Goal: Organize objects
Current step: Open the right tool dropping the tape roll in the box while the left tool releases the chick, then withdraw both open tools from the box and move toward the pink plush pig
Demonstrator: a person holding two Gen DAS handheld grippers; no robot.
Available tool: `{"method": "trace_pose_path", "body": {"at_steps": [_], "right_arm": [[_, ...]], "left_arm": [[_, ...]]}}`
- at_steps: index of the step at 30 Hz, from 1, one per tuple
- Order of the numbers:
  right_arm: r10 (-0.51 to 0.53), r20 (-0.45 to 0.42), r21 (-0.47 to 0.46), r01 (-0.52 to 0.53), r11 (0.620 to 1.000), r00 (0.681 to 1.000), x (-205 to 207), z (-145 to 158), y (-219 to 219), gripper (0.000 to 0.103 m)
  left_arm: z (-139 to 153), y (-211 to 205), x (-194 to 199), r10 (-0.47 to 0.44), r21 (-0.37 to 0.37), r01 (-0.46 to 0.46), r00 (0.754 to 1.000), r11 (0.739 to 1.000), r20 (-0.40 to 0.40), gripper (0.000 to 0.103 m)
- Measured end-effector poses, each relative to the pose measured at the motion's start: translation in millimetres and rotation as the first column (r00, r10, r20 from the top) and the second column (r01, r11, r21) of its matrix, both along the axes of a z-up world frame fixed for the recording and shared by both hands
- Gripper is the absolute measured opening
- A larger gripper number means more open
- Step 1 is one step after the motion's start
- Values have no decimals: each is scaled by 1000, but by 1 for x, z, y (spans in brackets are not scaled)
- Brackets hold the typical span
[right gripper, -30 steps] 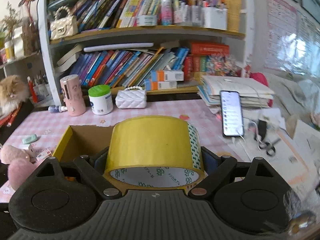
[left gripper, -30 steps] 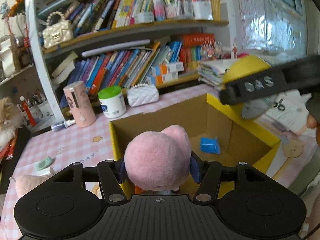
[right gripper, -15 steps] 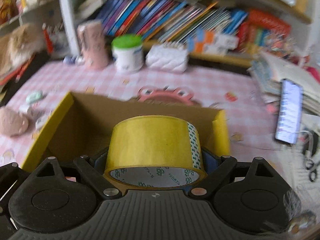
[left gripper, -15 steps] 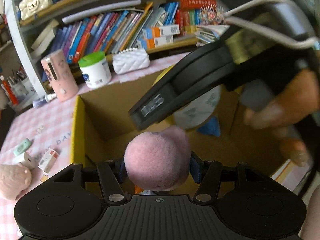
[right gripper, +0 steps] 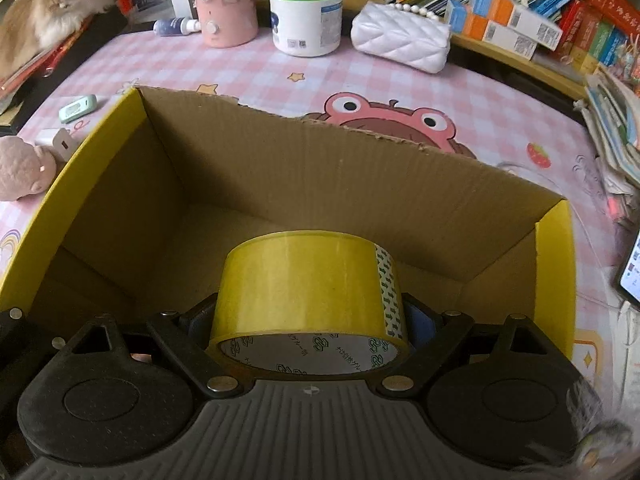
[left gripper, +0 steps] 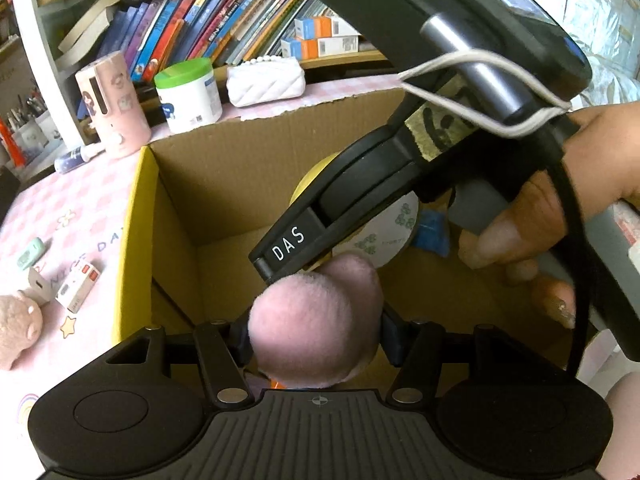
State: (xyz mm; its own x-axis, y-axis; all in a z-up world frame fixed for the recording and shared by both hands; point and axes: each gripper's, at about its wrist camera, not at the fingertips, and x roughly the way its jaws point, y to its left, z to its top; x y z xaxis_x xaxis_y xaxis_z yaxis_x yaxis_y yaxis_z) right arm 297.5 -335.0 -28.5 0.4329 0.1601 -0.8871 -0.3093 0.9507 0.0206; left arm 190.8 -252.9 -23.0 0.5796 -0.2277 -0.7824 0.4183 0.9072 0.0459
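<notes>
With the left gripper (left gripper: 314,336) jaws clamped on the pink plush toy (left gripper: 314,326) and the right gripper (right gripper: 310,320) jaws on the tape roll (right gripper: 310,300), both just above the cardboard box (right gripper: 120,168), lower each clear of the other before releasing.

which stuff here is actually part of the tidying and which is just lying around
In the job:
- pink plush toy, gripped by the left gripper
- yellow tape roll, gripped by the right gripper
- cardboard box

Lying about:
- green-lidded jar
- white quilted purse
- cat
- phone
</notes>
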Motion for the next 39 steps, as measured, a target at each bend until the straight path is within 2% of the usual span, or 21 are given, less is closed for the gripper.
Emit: {"method": "trace_pose_path", "body": {"at_steps": [6, 10, 13, 20, 25, 28, 32, 35, 39], "right_arm": [[-14, 7, -17, 14, 1000, 1000, 1, -2, -1, 91], [-31, 38, 6, 31, 999, 999, -3, 10, -4, 94], [-42, 78, 22, 41, 999, 996, -11, 23, -7, 95], [-117, 197, 64, 106, 992, 973, -45, 59, -14, 96], [-193, 325, 79, 176, 981, 926, -83, 83, -17, 96], [-255, 395, 98, 235, 967, 883, -109, 93, -21, 96], [-359, 466, 144, 331, 933, 809, -150, 101, -26, 96], [-416, 488, 165, 387, 907, 767, -178, 100, -26, 96], [-471, 478, 178, 443, 879, 742, -208, 90, -20, 96]], "left_arm": [[4, 0, -4, -6, 1, 6, 999, 1000, 35, 63], [12, 1, -10, -23, -13, 24, 997, 1000, 69, 72], [20, 4, -19, -22, -17, 25, 992, 1000, 124, 83], [39, 19, -42, -20, -50, 31, 979, 998, 204, 87], [49, 40, -58, 9, -83, 12, 970, 996, 244, 91], [53, 55, -69, 37, -111, -9, 967, 994, 253, 91], [56, 80, -82, 88, -144, -52, 962, 988, 259, 93], [55, 96, -92, 112, -153, -74, 959, 985, 260, 94], [48, 115, -102, 131, -148, -97, 960, 984, 246, 95]]}}
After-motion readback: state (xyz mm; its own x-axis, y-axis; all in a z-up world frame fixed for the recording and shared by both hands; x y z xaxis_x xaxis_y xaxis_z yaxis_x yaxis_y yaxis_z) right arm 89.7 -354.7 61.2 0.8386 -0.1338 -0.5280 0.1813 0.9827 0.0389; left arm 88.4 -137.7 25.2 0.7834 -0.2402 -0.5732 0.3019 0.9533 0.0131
